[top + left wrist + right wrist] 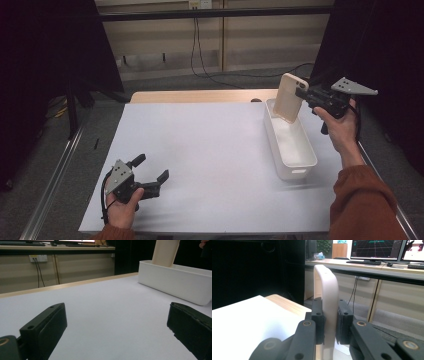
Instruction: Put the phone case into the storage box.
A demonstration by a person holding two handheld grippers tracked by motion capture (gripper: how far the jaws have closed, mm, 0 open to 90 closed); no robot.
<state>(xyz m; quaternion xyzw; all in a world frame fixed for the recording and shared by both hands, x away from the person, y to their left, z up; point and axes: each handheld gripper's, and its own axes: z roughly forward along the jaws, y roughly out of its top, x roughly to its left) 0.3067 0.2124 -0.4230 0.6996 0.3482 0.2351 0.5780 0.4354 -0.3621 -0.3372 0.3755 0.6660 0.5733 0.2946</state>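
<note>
A beige phone case hangs tilted over the far end of a long white bin, its lower end down inside the rim. My right gripper is shut on the case's edge; in the right gripper view the case stands edge-on, pressed between the two black pads. In the left gripper view the case rises from behind the bin's wall. My left gripper rests low on the white table sheet at the near left, open, with nothing between its jaws.
The bin stands lengthwise at the table's right side. A wooden table edge shows beyond the sheet. Dark curtains stand at both sides, and cables hang down the back wall. Monitors sit on a desk behind.
</note>
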